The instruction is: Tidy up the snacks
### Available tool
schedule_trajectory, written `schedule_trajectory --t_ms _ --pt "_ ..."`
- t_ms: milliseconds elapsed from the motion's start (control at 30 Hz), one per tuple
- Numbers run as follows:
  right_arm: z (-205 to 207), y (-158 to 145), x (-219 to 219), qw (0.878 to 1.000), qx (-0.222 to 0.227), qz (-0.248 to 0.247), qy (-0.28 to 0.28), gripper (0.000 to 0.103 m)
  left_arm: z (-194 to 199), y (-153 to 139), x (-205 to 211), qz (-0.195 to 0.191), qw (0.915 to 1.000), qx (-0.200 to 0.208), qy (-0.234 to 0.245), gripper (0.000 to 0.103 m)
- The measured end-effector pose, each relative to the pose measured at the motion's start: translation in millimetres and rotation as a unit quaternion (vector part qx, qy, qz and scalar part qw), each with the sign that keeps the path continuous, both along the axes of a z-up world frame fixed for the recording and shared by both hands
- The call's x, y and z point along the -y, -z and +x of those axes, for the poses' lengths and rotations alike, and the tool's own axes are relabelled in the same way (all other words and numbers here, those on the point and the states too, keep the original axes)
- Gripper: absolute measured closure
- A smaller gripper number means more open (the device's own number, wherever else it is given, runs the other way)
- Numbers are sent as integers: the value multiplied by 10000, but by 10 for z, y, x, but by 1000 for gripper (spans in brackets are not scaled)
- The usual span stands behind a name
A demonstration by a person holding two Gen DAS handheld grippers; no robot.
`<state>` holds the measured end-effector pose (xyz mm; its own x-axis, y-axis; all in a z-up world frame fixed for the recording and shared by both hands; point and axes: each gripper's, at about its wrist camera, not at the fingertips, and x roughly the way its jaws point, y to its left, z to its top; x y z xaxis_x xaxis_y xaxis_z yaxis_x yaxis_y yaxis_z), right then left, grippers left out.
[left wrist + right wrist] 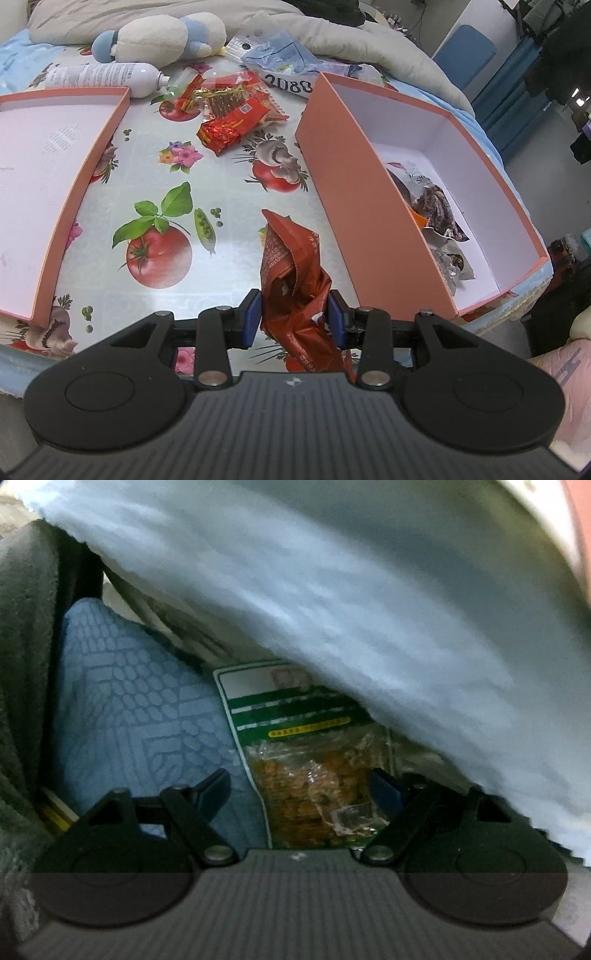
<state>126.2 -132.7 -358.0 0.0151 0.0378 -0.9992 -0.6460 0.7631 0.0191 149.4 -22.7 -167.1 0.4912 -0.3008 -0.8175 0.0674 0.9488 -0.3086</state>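
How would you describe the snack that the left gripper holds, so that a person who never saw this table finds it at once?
Start from the tall orange box on the right of the tomato-print tablecloth. Just left of its near end, the left gripper is shut on a crumpled dark red foil bag. Unlike the small bright red packets piled farther back, it is large, twisted and stands up off the cloth.

The left wrist camera sits behind the left gripper (295,314), tilted down across the tablecloth (229,192) toward 2 orange boxes, at moderate range. The right wrist camera faces straight down, close above a green snack bag (310,760) beside pale bedding (332,590). The 2 views share no visible area.
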Motion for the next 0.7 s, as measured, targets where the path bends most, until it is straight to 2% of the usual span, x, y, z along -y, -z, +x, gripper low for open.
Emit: schedule_trajectory --t_ms 100,300,500,567,700 --pt "-6 77 -54 9997 -92 -138 -151 25 -15 1 11 15 10000 -24 -5 60" --pt "-50 130 -196 9982 26 -327 -503 32 -34 11 23 89 9999 -73 22 60" --pt "-97 35 -210 9979 213 -184 -579 56 -45 -9 40 135 9999 -63 49 60" --pt "-111 -2 -195 9978 359 -168 -531 69 -49 -27 48 156 9998 -45 62 60" --pt "-133 -175 -138 9979 520 116 -378 72 -61 -89 62 204 9998 8 75 60"
